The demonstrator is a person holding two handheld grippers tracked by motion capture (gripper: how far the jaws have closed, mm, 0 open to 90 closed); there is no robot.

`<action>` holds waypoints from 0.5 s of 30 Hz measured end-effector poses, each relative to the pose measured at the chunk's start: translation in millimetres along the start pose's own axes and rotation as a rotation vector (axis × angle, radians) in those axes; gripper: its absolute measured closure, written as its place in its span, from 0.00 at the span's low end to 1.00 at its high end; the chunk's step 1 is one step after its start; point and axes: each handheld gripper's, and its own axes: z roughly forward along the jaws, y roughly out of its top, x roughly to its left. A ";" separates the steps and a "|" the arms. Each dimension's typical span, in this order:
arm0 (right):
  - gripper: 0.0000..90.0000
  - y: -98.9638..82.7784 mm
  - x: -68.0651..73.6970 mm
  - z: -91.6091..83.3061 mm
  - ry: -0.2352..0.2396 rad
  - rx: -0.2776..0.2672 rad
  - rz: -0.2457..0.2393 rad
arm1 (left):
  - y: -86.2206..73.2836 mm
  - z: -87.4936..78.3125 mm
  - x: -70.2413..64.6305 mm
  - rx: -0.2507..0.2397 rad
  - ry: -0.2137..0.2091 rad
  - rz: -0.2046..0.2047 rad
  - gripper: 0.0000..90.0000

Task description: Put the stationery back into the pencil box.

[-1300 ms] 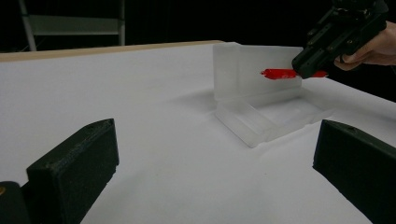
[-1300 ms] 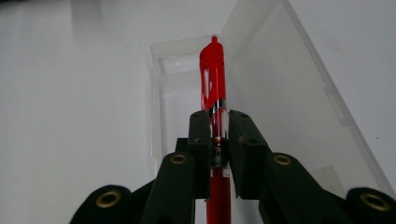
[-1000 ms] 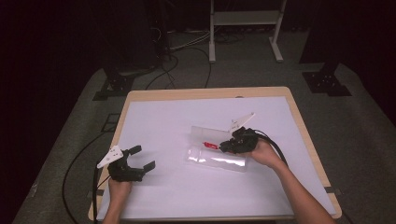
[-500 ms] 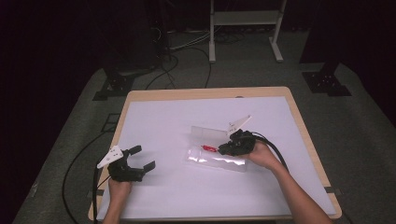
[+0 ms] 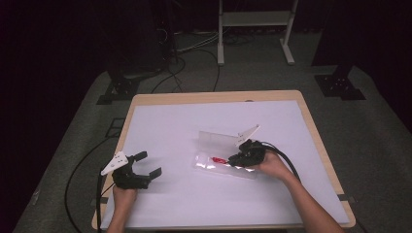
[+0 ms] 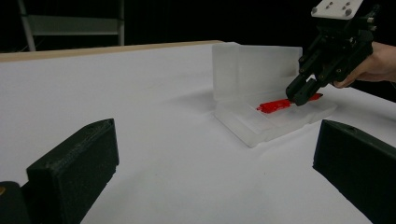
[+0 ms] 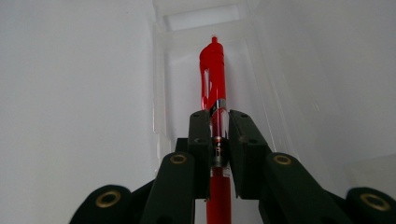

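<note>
White table [image 5: 160,126]: right gripper [image 7: 218,126] clamps the red pen [image 7: 213,70]; left gripper [image 5: 145,165] gapes, holding nothing.

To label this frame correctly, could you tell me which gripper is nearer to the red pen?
Right. The right gripper is clamped on the red pen inside the clear case; the left gripper rests open, far off.

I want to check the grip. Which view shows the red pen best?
The right gripper view: the red pen is close, with the right gripper shut on its barrel. The left gripper view shows it sideways in the clear case. The high view gives a small red mark.
</note>
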 end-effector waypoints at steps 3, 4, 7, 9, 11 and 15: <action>0.88 -3.4 -0.5 1.6 0.001 0.005 0.016 | 0.0 0.0 -0.2 0.001 0.000 0.001 0.00; 0.88 -4.3 -0.6 2.3 0.002 0.003 0.018 | 0.0 0.0 -0.2 -0.001 0.000 -0.001 0.00; 0.88 -5.4 -0.9 3.5 0.005 0.003 0.022 | 0.0 -0.1 0.0 0.000 0.000 -0.001 0.00; 0.88 -5.6 -0.8 4.2 0.006 0.007 0.023 | 0.0 -0.1 -0.2 0.000 -0.001 -0.001 0.00; 0.87 -5.8 -0.6 5.4 0.010 0.006 0.023 | 0.0 -0.1 -0.2 0.000 -0.001 0.000 0.00; 0.87 -6.1 -0.1 7.1 0.012 0.007 0.023 | 0.0 -0.1 -0.1 0.000 -0.001 -0.001 0.00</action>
